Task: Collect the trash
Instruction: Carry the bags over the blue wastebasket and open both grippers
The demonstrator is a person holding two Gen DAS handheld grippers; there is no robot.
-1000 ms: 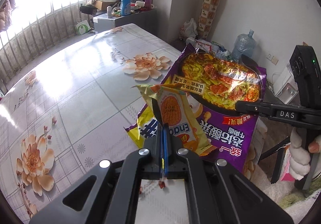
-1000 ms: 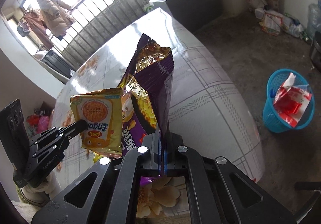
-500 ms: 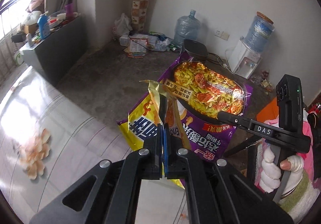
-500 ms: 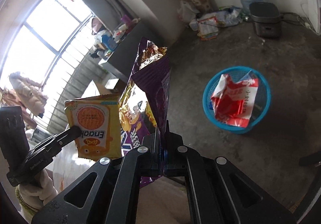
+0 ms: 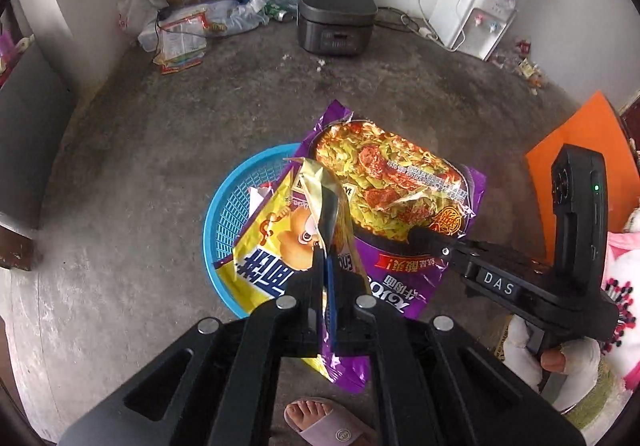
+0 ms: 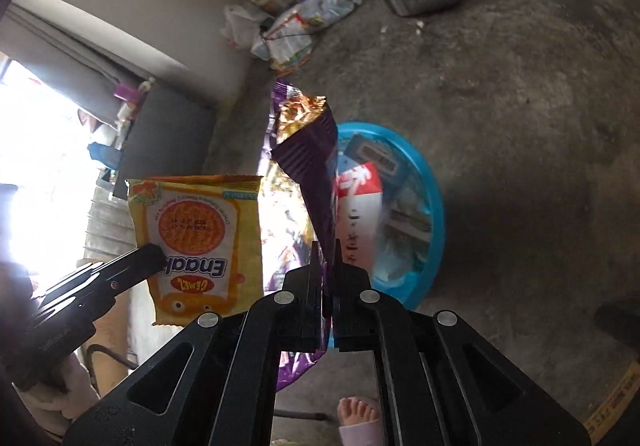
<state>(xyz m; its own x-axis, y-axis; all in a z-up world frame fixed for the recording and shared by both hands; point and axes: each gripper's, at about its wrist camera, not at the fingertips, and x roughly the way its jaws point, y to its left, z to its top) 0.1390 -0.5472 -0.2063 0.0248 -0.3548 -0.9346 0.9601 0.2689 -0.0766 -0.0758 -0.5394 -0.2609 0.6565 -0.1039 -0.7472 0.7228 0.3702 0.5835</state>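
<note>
both claws, left claw [image 5: 329,278] and right claw [image 6: 326,266], are opening on wrappers above the blue basket [image 5: 224,206]; the purple noodle bag [image 5: 400,186] may drift past its rim.

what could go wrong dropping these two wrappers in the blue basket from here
1. The purple noodle bag in the right claw, whose jaws are opening, is wide and hangs partly past the blue basket rim, so it may catch the rim or land on the floor.
2. The yellow snack wrapper in the left claw, also opening, is light and could flutter aside.
3. The red and white wrapper already fills much of the basket, leaving little room.
</note>
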